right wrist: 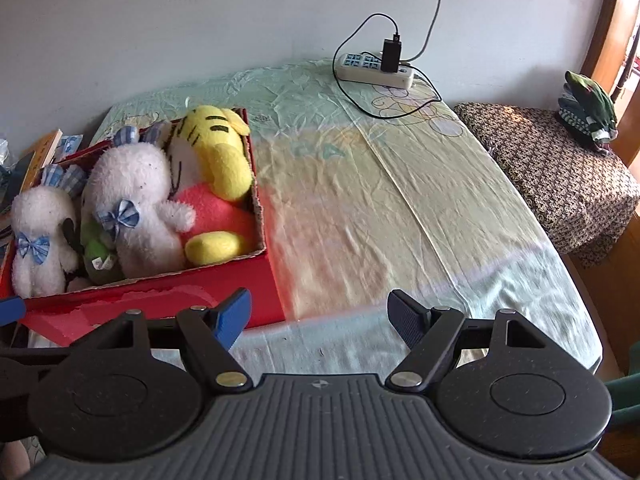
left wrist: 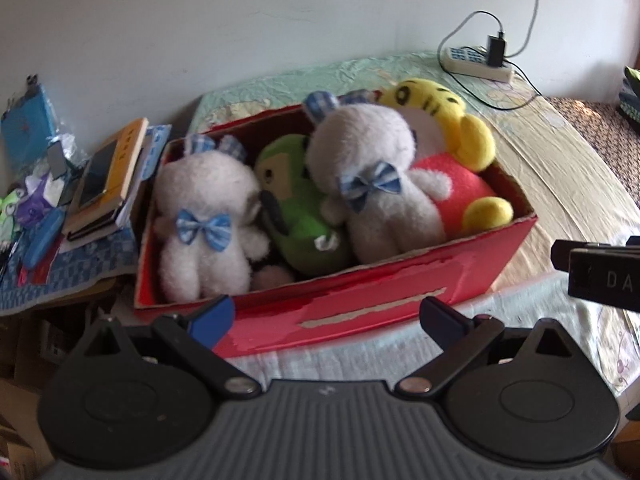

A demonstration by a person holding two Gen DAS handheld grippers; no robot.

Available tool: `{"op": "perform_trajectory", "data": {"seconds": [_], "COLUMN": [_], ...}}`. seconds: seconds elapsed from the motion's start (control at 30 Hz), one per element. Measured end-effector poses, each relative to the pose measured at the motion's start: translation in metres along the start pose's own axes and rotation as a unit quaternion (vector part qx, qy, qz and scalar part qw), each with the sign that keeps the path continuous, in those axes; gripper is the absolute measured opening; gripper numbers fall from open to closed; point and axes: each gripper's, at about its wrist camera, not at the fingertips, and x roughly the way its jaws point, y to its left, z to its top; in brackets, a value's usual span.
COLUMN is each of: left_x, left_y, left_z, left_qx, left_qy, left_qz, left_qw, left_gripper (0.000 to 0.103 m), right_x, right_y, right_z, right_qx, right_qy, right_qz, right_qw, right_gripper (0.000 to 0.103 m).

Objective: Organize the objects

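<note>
A red cardboard box sits on the bed and holds several plush toys: two white bunnies with blue bows, a green toy between them and a yellow tiger in red at the right end. The box also shows in the right wrist view, at the left. My left gripper is open and empty, just in front of the box's near wall. My right gripper is open and empty over the sheet, right of the box's front corner.
A pale green sheet covers the bed. A power strip with a charger and cables lies at the far edge by the wall. Books and clutter are stacked left of the box. A patterned stool with folded clothes stands to the right.
</note>
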Motion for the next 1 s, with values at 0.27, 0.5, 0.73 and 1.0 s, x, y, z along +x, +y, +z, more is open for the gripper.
{"op": "perform_trajectory", "data": {"seconds": [0.27, 0.5, 0.73, 1.0], "left_x": [-0.013, -0.027, -0.032, -0.031], "left_y": [0.026, 0.036, 0.032, 0.015], "left_z": [-0.008, -0.013, -0.009, 0.004], "left_qx": [-0.041, -0.061, -0.064, -0.048], "left_qy": [0.001, 0.001, 0.003, 0.001], "left_qz": [0.037, 0.075, 0.095, 0.099], "left_qw": [0.9985, 0.9953, 0.9934, 0.9940], "left_gripper": [0.100, 0.100, 0.100, 0.100], "right_x": [-0.009, -0.018, -0.021, -0.026], "right_y": [0.018, 0.032, 0.027, 0.012], "right_z": [0.001, 0.001, 0.002, 0.011], "right_qx": [-0.031, -0.061, -0.069, -0.058], "right_qy": [-0.018, -0.022, -0.015, -0.028], "right_qz": [0.036, 0.071, 0.087, 0.066], "right_qw": [0.999, 0.995, 0.994, 0.996], "right_gripper": [0.077, 0.077, 0.077, 0.080]}}
